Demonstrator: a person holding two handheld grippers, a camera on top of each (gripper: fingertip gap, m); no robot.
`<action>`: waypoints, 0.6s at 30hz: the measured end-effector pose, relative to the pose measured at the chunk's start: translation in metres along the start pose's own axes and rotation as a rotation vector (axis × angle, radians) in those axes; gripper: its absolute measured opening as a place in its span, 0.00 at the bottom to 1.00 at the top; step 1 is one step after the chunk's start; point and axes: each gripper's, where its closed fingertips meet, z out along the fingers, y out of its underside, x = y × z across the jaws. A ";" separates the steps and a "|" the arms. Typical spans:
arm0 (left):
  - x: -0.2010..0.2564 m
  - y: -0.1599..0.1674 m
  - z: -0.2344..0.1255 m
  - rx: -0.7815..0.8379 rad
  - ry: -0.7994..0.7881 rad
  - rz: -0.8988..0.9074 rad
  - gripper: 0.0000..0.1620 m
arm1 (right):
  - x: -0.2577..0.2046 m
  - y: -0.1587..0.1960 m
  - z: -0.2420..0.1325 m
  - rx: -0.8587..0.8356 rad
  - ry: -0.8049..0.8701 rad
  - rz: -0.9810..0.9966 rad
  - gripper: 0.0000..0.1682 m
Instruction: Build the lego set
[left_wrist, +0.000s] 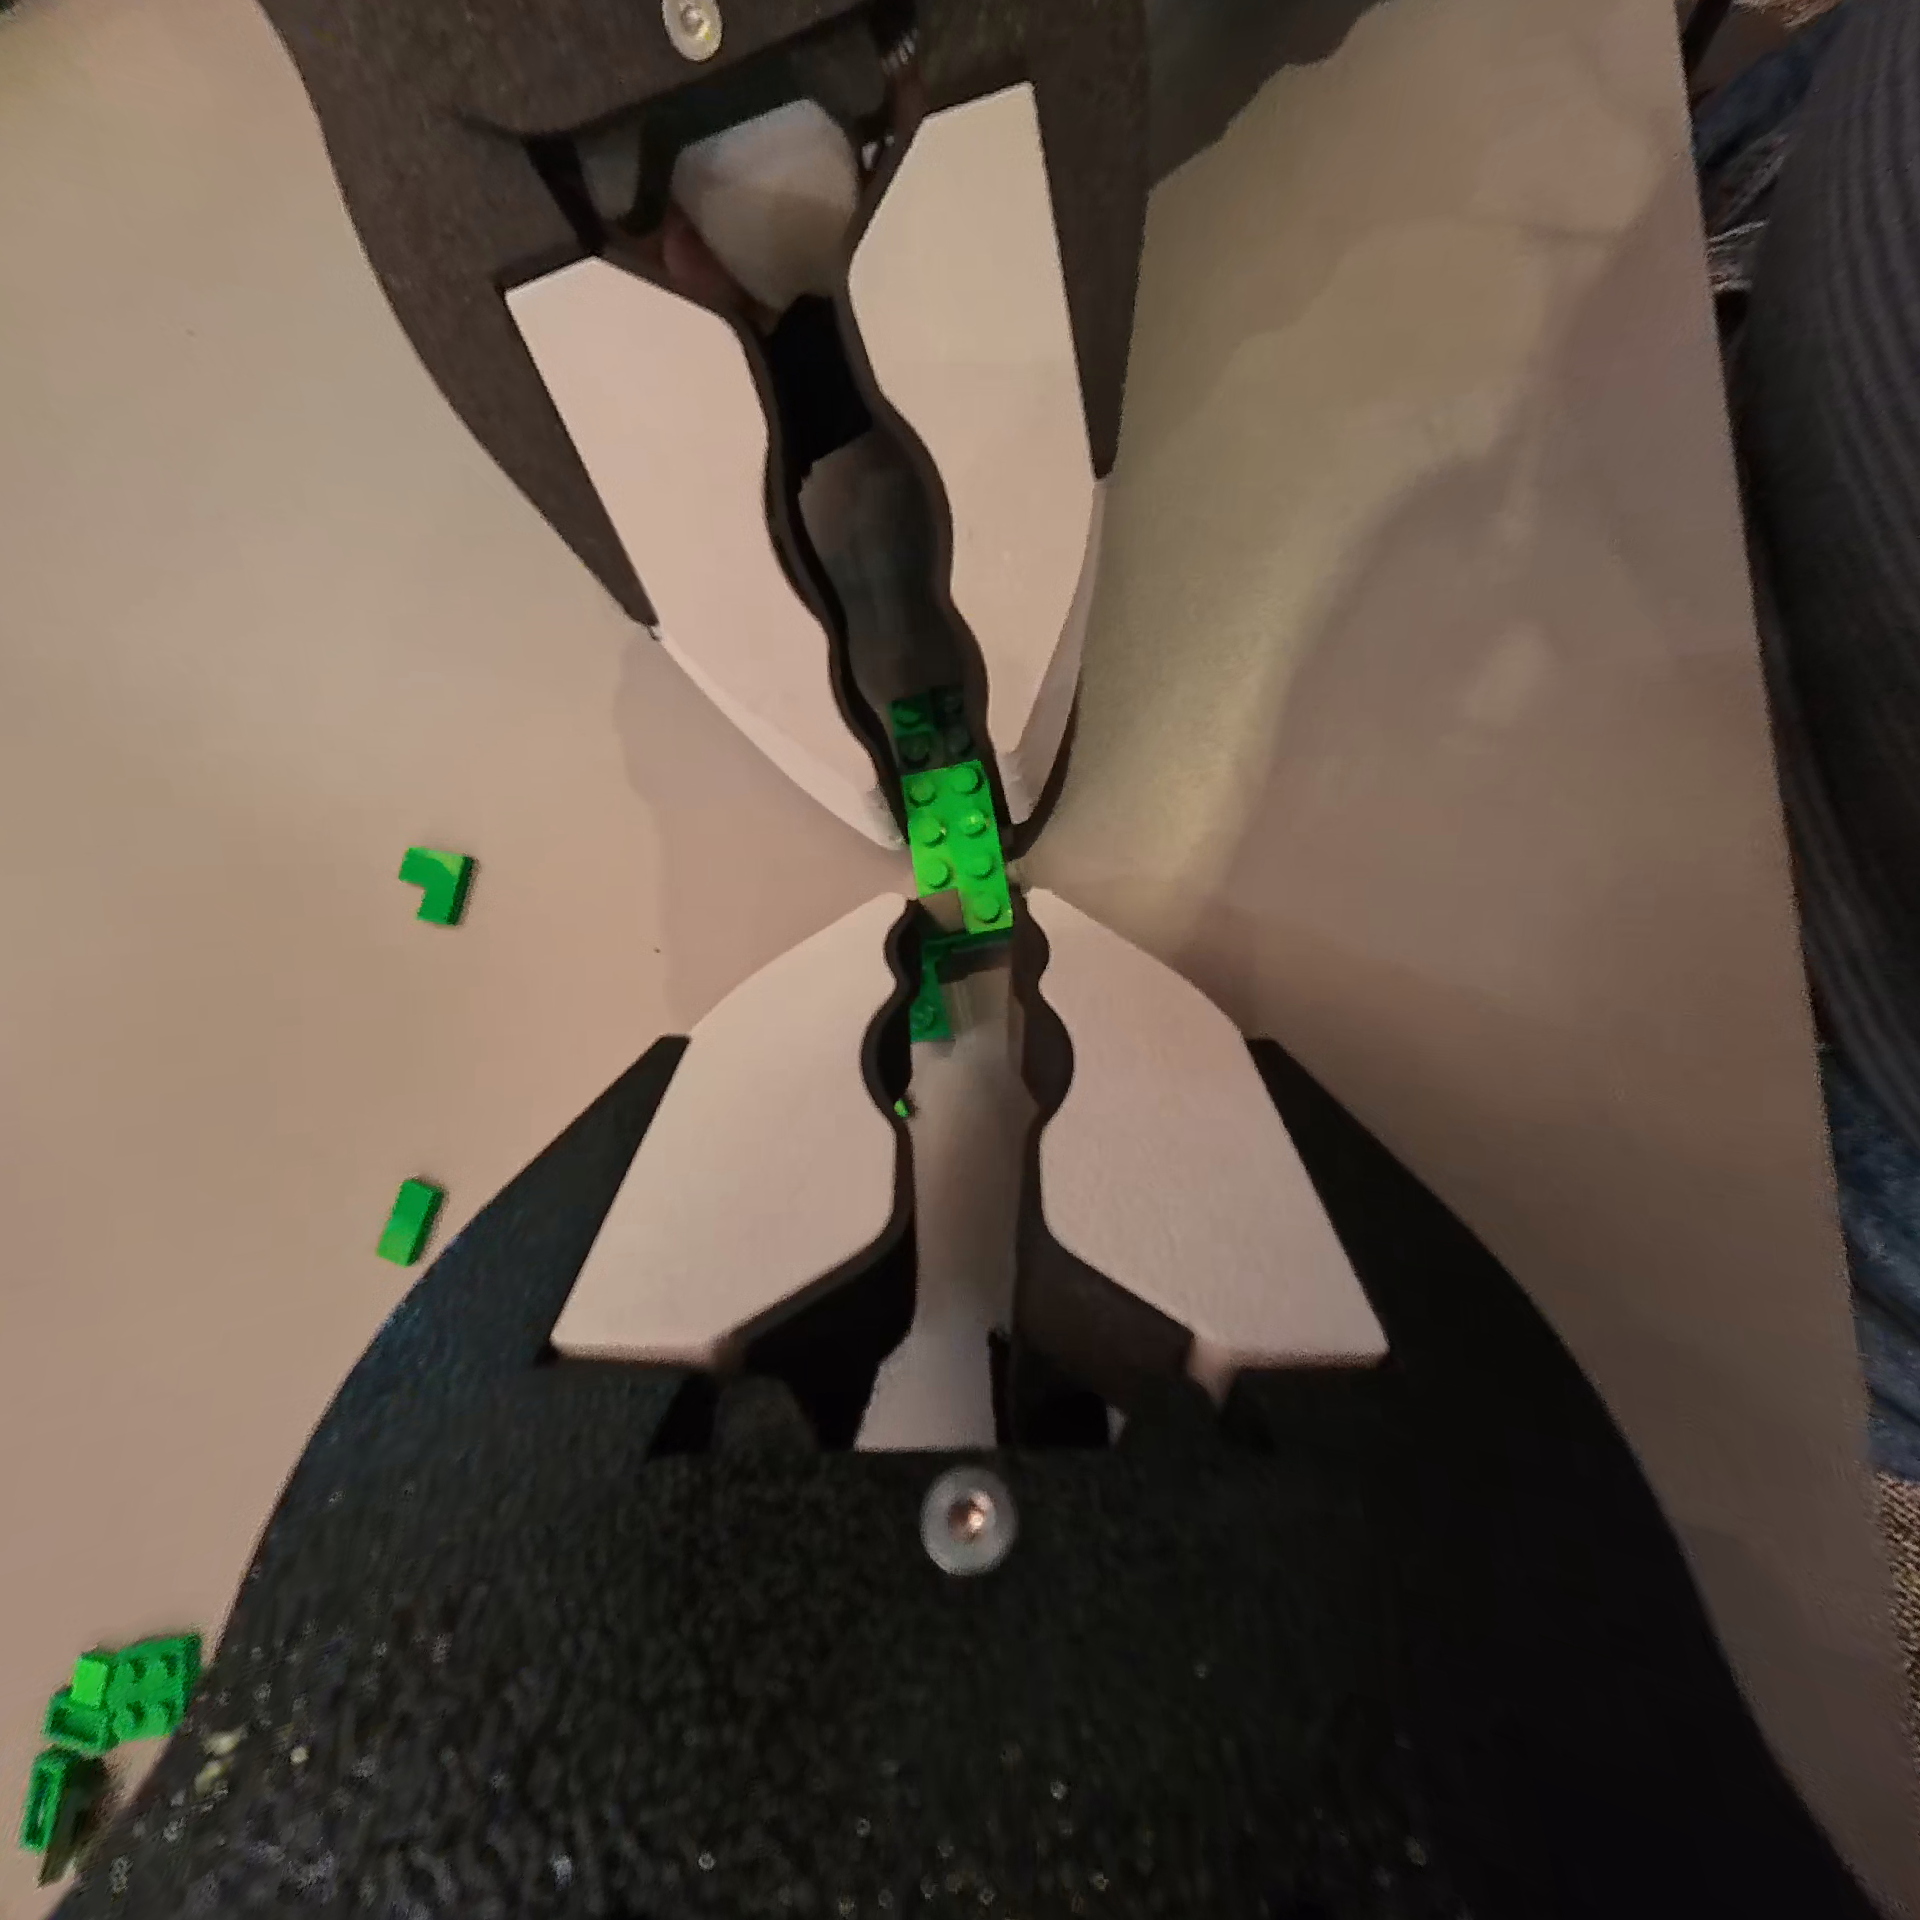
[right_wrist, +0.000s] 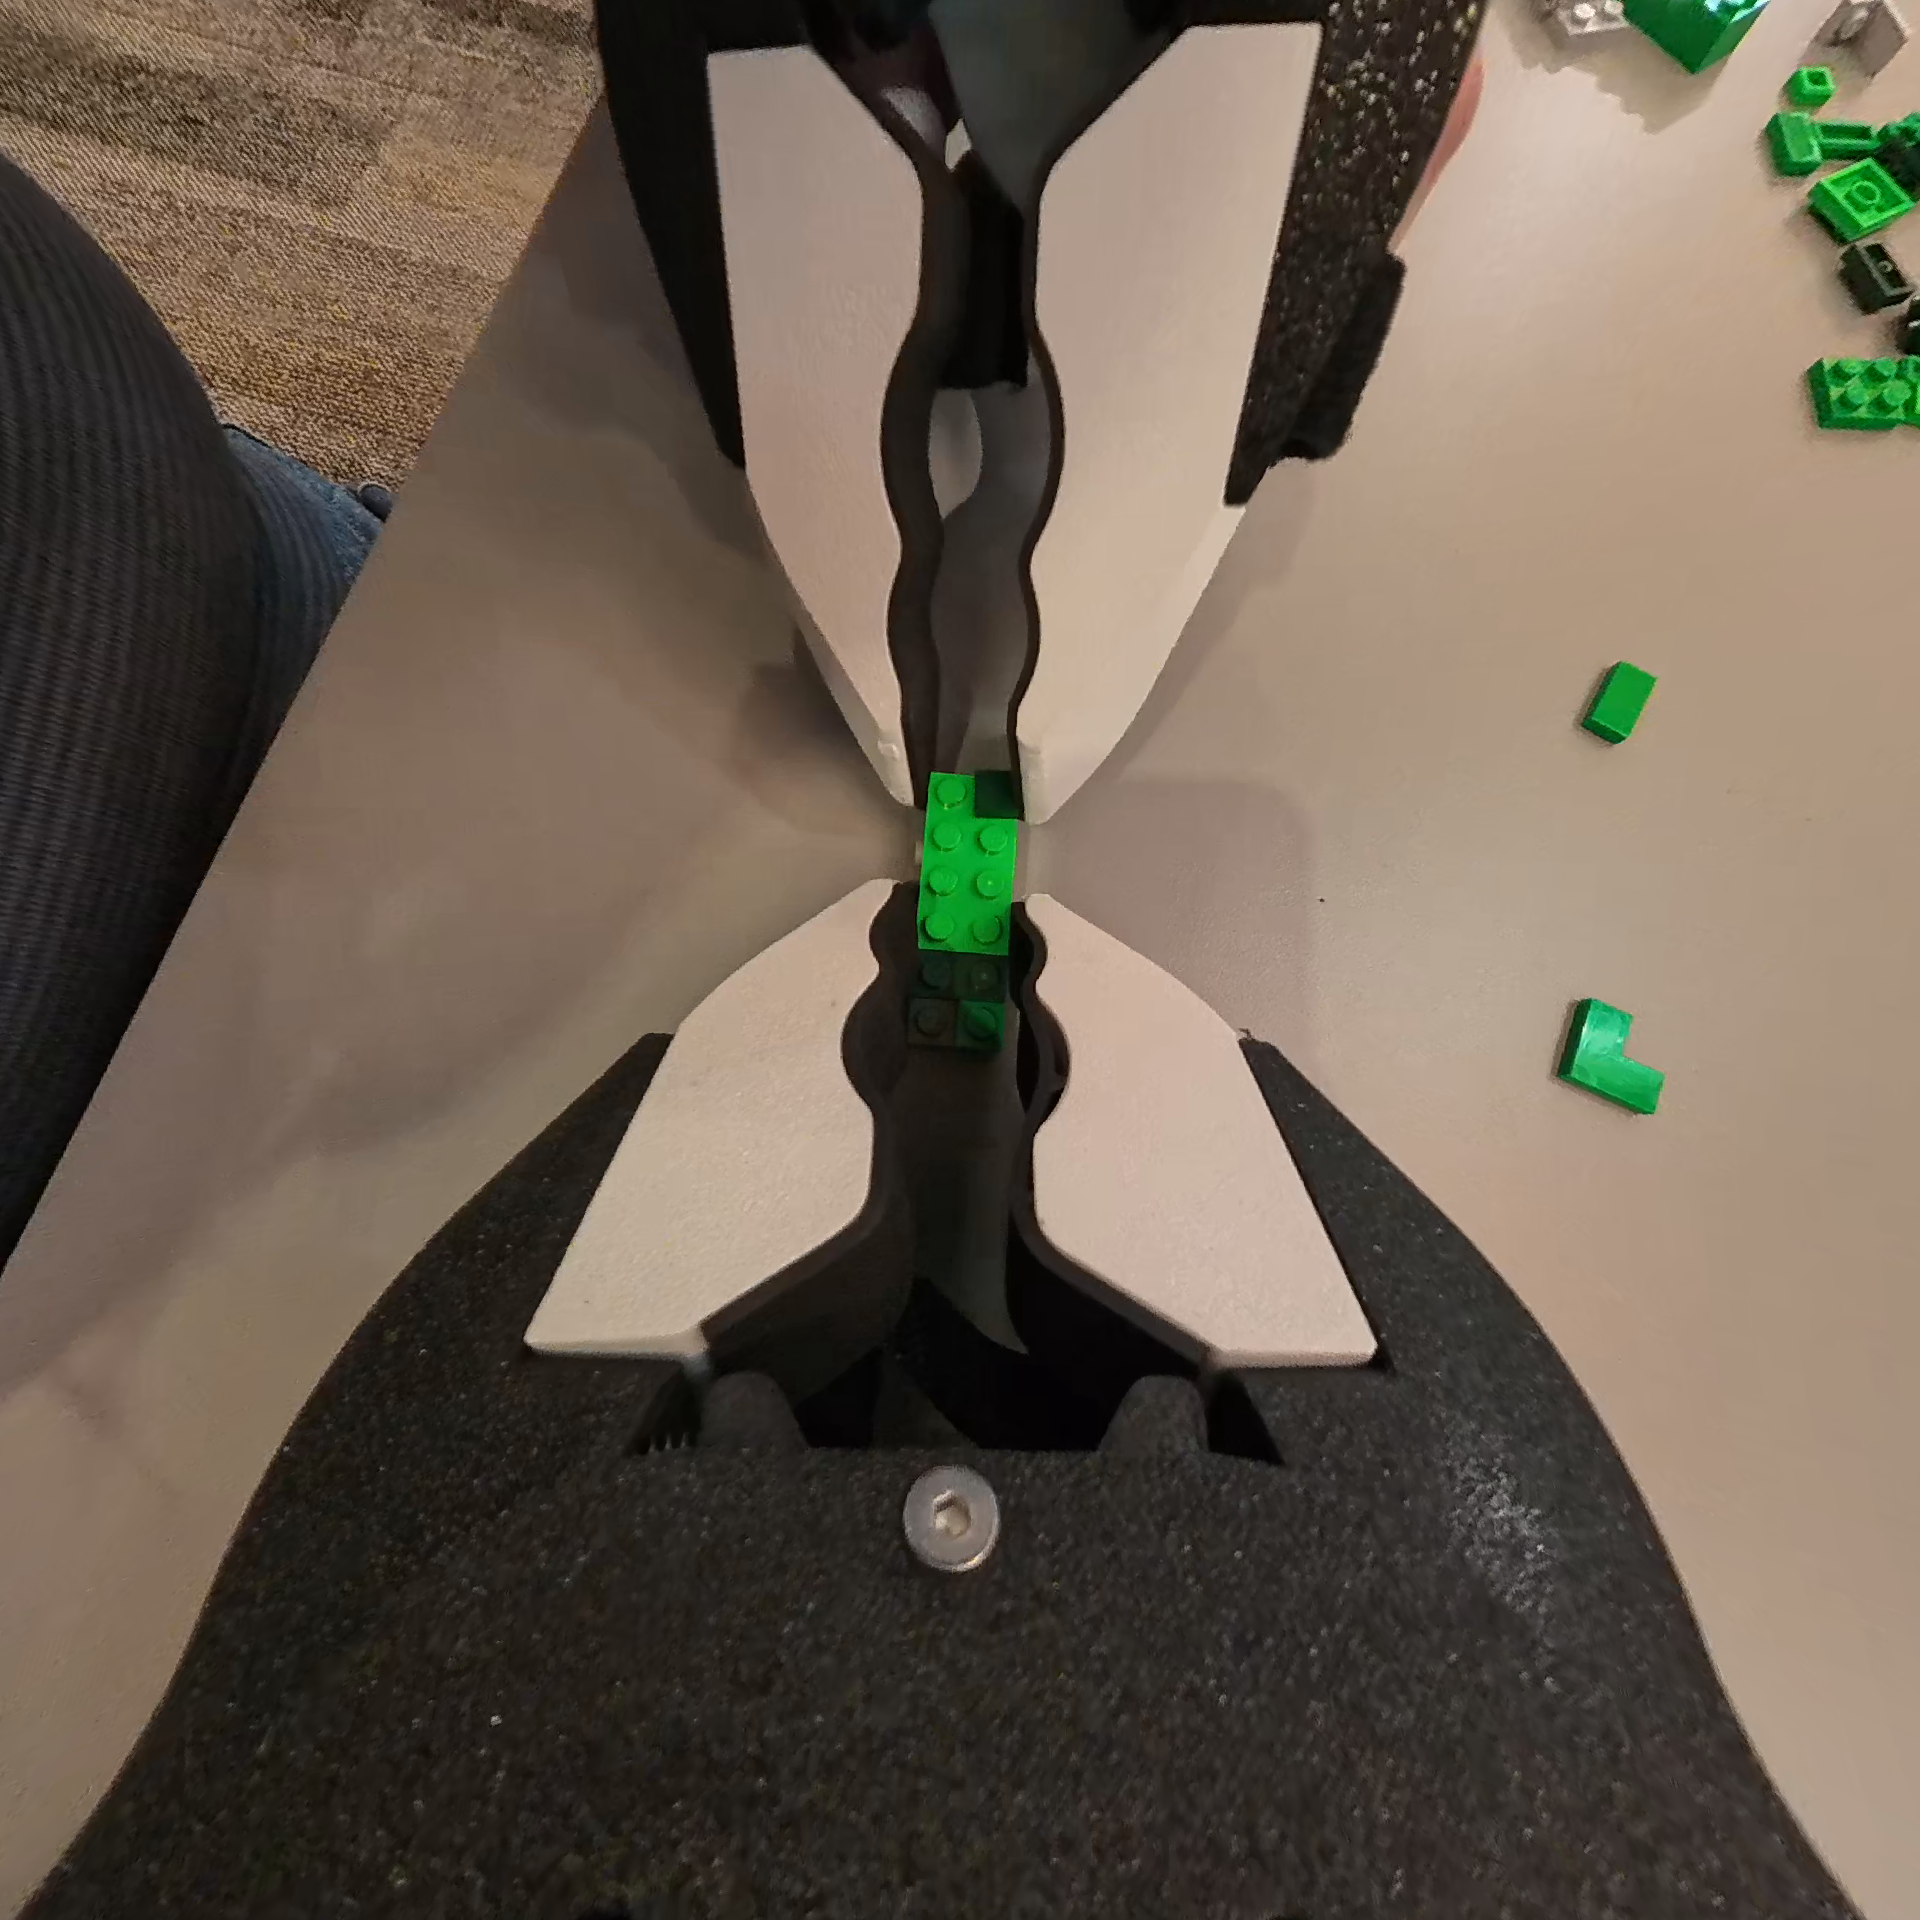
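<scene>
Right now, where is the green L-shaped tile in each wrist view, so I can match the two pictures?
Left wrist view: the L-shaped tile lies on the table, left of centre.
Right wrist view: it lies at the right, below mid-height.
Shared landmark: the small green flat tile lying apart from it, on the same side in both views.

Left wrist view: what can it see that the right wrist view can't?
Only the left wrist view shows a small clump of green pieces at its bottom left corner. Only the right wrist view shows carpet and a bigger pile of pieces at top right. Both show the green lego assembly gripped from opposite ends, the L-shaped piece and the small flat piece.
</scene>
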 end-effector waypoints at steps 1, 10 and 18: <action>0.000 0.000 0.000 0.003 0.009 0.007 0.10 | 0.000 0.000 0.000 0.001 -0.001 0.000 0.10; 0.001 -0.001 -0.001 0.059 0.054 -0.097 0.10 | 0.000 0.000 0.000 0.008 -0.006 0.004 0.10; -0.004 0.011 -0.020 0.042 -0.018 -0.179 0.17 | 0.000 -0.001 0.001 0.010 -0.005 0.006 0.10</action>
